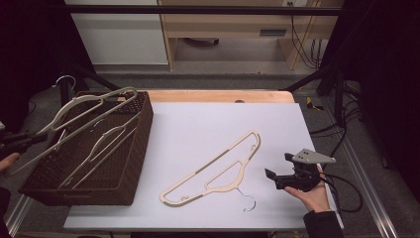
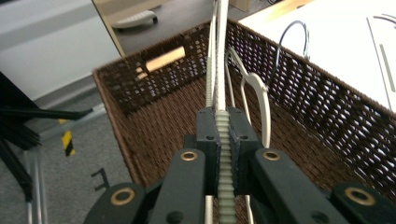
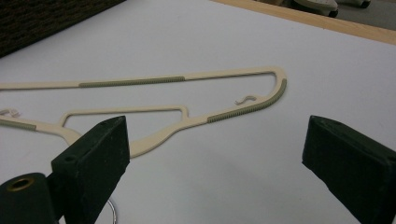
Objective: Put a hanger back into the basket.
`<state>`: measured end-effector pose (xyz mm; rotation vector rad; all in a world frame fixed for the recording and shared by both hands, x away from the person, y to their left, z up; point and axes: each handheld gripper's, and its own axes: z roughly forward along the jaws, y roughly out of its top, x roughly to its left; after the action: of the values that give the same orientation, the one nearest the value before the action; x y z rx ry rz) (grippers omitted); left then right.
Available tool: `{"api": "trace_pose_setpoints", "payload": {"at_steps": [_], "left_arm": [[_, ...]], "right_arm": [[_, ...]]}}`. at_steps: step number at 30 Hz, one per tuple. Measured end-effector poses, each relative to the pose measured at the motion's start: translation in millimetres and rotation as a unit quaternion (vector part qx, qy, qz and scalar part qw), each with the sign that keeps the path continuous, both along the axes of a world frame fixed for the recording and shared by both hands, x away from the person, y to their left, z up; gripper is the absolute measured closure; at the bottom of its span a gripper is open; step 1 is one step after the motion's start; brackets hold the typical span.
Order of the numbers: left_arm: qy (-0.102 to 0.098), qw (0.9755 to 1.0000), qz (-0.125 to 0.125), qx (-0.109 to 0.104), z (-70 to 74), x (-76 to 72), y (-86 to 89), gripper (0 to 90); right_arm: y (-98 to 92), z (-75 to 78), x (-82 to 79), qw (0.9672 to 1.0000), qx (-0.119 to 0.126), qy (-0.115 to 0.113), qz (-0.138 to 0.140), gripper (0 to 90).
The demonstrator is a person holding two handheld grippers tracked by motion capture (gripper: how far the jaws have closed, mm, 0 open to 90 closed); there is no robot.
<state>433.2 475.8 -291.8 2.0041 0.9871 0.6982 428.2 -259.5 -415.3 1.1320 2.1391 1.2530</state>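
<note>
Basket (image 1: 130,163) holds one hanger (image 1: 101,148), perhaps two.

L tongs (image 2: 223,140): clamped tight | R tongs (image 3: 215,158): jaws wide, palm-up

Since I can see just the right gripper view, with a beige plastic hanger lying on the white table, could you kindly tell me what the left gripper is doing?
Observer: The left gripper has its jaws shut on the ribbed bar of a second beige plastic hanger.
Operator: Thank you. Where is that one?
Observer: It is held tilted above the dark brown woven basket at the table's left end.
Operator: Is the basket empty?
Observer: No, a third beige hanger lies inside it.
</note>
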Motion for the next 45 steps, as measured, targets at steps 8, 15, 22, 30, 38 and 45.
{"api": "trace_pose_setpoints", "payload": {"at_steps": [8, 15, 22, 30, 38, 45], "left_arm": [[0.015, 0.9999, -0.002, -0.005, -27.1, 5.8, -1.9, 85.1], [0.025, 0.9997, -0.007, -0.005, -48.1, 16.0, -13.7, 85.1], [0.038, 0.9992, -0.01, -0.012, -64.0, 21.4, -18.6, 85.0], [0.109, 0.9939, 0.004, 0.014, -69.9, 27.8, -22.4, 84.5], [0.149, 0.9865, 0.018, 0.066, -71.5, 26.4, -25.0, 75.9], [0.076, 0.9964, 0.012, 0.035, -40.1, 9.8, -34.5, 62.8]], "right_arm": [[0.8, -0.4, 0.3, 1.0, -0.001, -0.001, 0.0, 7.6], [1.0, -0.7, 0.4, 1.0, -0.002, 0.0, 0.002, 7.5], [0.7, -0.5, 0.2, 1.0, -0.001, -0.001, 0.002, 7.6], [2.0, -1.2, 0.3, 1.0, -0.002, 0.004, 0.003, 7.5], [2.8, 1.1, 0.4, 1.0, -0.003, 0.0, 0.005, 7.4], [7.6, 11.3, 1.9, 0.9998, -0.007, -0.011, 0.012, 7.5]]}}
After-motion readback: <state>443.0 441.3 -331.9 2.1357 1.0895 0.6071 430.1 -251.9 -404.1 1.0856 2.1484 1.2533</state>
